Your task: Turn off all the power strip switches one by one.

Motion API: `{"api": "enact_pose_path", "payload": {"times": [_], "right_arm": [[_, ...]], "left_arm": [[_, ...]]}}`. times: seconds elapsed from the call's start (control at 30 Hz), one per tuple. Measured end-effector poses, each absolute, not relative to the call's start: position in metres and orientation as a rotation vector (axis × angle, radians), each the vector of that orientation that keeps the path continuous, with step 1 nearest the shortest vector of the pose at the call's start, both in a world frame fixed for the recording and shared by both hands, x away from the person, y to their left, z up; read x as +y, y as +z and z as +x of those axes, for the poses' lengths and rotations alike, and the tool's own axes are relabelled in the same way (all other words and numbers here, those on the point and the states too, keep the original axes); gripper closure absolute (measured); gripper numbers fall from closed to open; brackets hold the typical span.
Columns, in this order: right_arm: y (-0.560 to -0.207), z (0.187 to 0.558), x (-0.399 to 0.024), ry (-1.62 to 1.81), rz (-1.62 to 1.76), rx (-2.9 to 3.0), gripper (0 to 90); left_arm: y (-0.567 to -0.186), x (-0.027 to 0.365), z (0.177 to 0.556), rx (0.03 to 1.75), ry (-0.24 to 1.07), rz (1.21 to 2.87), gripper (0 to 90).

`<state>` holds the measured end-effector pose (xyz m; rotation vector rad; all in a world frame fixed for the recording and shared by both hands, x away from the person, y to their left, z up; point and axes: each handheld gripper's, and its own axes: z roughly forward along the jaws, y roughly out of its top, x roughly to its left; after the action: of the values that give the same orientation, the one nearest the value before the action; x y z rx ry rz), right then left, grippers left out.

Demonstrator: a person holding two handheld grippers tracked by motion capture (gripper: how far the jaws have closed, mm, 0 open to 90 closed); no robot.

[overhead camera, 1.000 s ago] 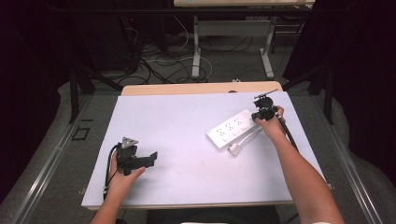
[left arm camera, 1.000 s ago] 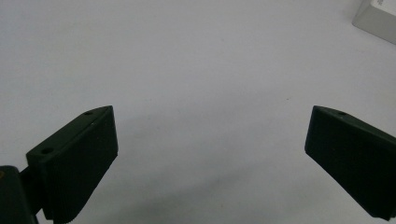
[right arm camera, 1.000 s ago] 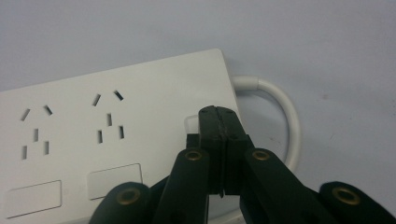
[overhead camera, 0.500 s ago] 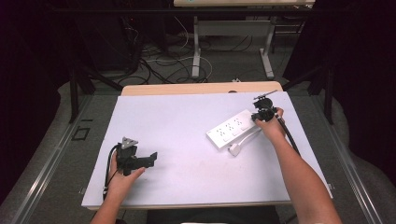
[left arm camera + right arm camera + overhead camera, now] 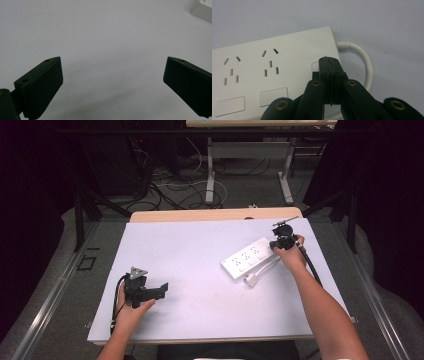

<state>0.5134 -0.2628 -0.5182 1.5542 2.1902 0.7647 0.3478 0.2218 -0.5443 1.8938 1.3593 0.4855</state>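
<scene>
Cable-trailing black left gripper [image 5: 161, 290] sits far to the left of the white rectangular plastic power strip [image 5: 248, 257], near the front left part of the pale grey table top [image 5: 200, 250], held in the person's left hand [image 5: 131, 312] with a grey three-cornered plate on top. In the left gripper view its two black jaws stand wide apart with nothing between them, only bare table surface below; a white corner of the power strip shows at the top right edge of that view [image 5: 202, 8].

The power strip lies diagonally on the right half of the table, its long body running from lower left to upper right in the high view. In the right gripper view [image 5: 272, 72] its face shows two groups of socket slots and two flat rectangular switch buttons along the near edge.

Just below the strip's right half, a white round cord [image 5: 264, 268] runs down-left along the strip to a white plug [image 5: 251, 280] that lies on the table just beside the strip's front edge. In the right gripper view the cord [image 5: 364, 60] leaves the strip's end and bends in a loop.

At the strip's right end, the black right gripper [image 5: 331, 65] is held in the person's right hand [image 5: 290, 255]. Its jaws are pressed together, pad against pad, with nothing between them, and their tips rest over a small raised button at the corner of the strip's face; whether they actually press it cannot be told.
</scene>
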Motion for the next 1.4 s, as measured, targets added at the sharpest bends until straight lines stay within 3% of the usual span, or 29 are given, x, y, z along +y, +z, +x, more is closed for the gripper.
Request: {"api": "enact_pose_path", "payload": {"times": [1.4], "right_arm": [[-0.498,0.492,-0.249,0.787,1.463,2.305,90.0]], "left_arm": [[-0.543,0.222,0.348,1.360,0.480,1.901,2.7]]}}
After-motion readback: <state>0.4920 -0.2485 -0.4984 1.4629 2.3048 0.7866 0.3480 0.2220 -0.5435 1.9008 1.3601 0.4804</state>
